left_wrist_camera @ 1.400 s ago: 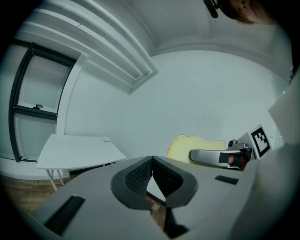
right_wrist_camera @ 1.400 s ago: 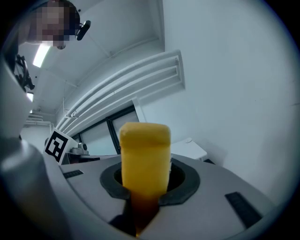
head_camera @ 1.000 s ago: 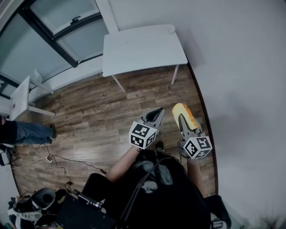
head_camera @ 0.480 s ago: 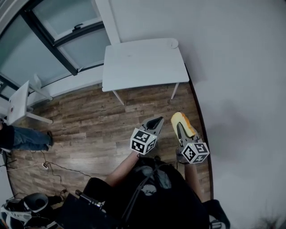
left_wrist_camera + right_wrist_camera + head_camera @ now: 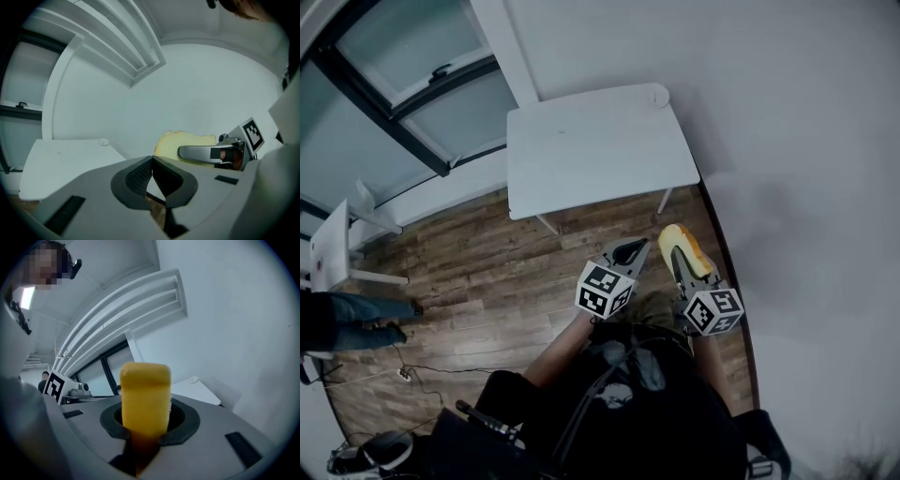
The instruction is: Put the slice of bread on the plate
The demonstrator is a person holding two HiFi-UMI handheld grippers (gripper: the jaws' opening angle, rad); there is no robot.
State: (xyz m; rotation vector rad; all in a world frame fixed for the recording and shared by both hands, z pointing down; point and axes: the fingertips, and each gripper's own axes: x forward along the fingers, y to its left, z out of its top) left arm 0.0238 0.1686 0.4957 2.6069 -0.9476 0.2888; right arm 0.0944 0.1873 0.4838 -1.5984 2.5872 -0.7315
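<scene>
A slice of bread (image 5: 677,235) with a yellow crust stands on edge between the jaws of my right gripper (image 5: 680,255), which is shut on it; the right gripper view shows its crust (image 5: 145,394) end-on. My left gripper (image 5: 629,247) is beside it on the left, shut with nothing in it, its pads (image 5: 145,172) meeting at the tips. Both hang over the wood floor, short of the white table (image 5: 600,150). A small white plate (image 5: 655,94) sits on the table's far right corner, also visible as the plate (image 5: 104,142) and the plate (image 5: 192,379).
A grey wall (image 5: 806,187) runs along the right, close to my right gripper. Dark-framed windows (image 5: 384,103) fill the upper left. A second small white table (image 5: 328,248), a person's legs (image 5: 347,323) and floor cables (image 5: 422,370) lie at the left.
The table has come nearer and sits larger in the head view. Both grippers have been carried forward toward it together, the bread still held the same way.
</scene>
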